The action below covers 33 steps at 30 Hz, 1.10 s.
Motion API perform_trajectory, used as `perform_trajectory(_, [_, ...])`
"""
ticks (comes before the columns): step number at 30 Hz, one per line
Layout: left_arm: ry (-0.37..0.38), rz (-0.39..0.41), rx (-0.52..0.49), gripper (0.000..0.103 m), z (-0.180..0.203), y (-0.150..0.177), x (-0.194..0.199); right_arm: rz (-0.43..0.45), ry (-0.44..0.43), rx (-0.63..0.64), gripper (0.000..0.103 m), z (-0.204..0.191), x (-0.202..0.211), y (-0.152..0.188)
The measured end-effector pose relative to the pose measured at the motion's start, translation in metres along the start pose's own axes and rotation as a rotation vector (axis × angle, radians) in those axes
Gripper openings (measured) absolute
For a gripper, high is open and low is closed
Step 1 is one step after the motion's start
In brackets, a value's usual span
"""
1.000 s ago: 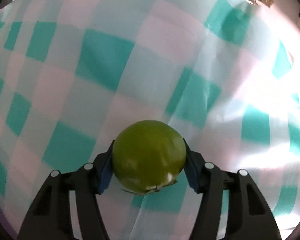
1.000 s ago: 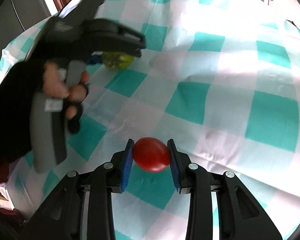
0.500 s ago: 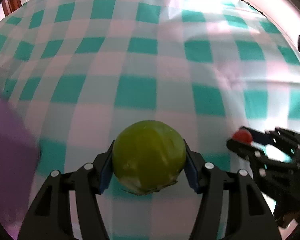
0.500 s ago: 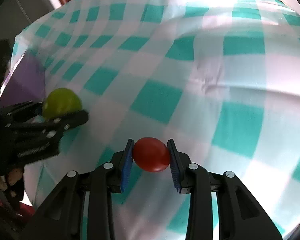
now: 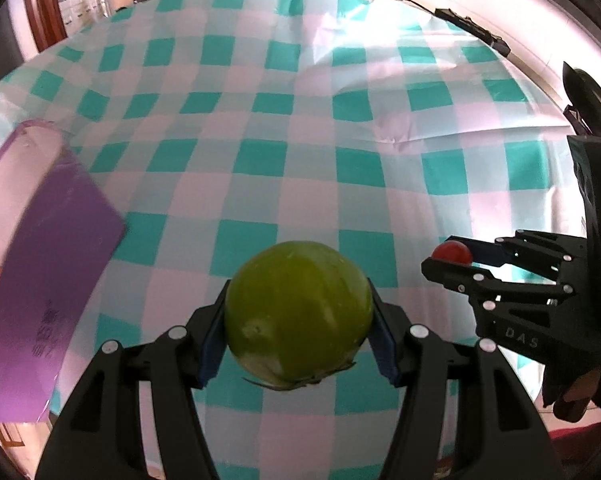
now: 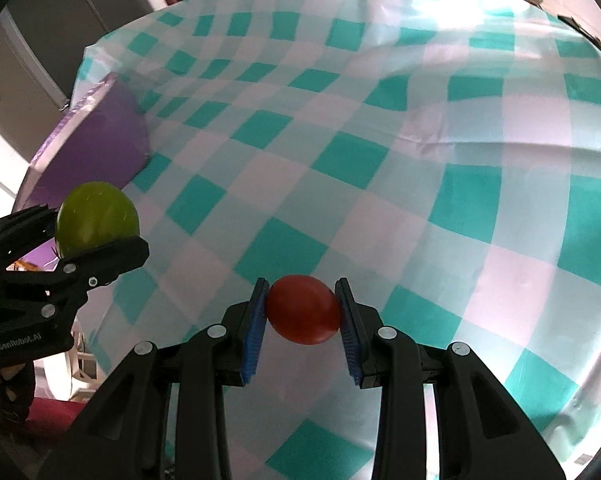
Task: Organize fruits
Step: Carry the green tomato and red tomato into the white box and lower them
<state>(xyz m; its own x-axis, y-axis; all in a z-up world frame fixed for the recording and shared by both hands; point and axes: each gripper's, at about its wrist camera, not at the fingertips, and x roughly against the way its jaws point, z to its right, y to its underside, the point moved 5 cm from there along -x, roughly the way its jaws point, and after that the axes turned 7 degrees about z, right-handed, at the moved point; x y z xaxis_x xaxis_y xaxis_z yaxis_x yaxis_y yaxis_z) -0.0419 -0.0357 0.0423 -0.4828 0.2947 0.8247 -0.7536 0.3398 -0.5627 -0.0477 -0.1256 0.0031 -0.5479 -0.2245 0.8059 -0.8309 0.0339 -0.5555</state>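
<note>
The supporting surface is a table covered by a teal-and-white checked tablecloth, which shows several creases toward its right half and hangs over the near edge. A purple container stands directly on the cloth at the table's left edge; its contents cannot be made out. A dark strip-shaped object lies at the far right edge.

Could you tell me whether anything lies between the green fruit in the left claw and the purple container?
Nothing visible does: only bare checked tablecloth separates the green fruit from the purple container at left.
</note>
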Motion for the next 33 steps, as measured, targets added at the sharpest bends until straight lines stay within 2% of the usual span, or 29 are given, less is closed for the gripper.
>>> perform_trajectory(6, [-0.047,0.073,0.015,0.06,-0.018,-0.003,0.039,0.025,-0.047,0.056,0.034,-0.032,0.01,-0.012])
perform_trajectory(12, [-0.097,0.15,0.078,0.06,-0.062,-0.014,0.072,0.072,-0.111,0.13,0.034,-0.082,0.021,-0.043])
perform_trajectory(15, [-0.133,0.208,0.143,0.06,-0.104,-0.024,0.098,0.102,-0.145,0.154,0.034,-0.109,0.025,-0.061])
perform_trajectory(20, [-0.169,0.26,0.236,0.06,-0.186,-0.036,0.133,0.16,-0.231,0.203,0.034,-0.178,0.024,-0.105])
perform_trajectory(23, [-0.178,0.236,0.24,0.061,-0.242,-0.04,0.144,0.156,-0.3,0.225,0.035,-0.226,0.015,-0.13])
perform_trajectory(26, [-0.186,0.176,0.186,0.061,-0.284,-0.04,0.139,0.13,-0.344,0.265,0.035,-0.272,-0.003,-0.149])
perform_trajectory(29, [-0.18,0.074,0.116,0.061,-0.324,-0.039,0.118,0.016,-0.404,0.287,0.035,-0.318,-0.037,-0.154])
perform_trajectory(33, [-0.141,-0.058,0.058,0.061,-0.365,-0.035,0.073,-0.132,-0.39,0.412,0.035,-0.372,-0.083,-0.139])
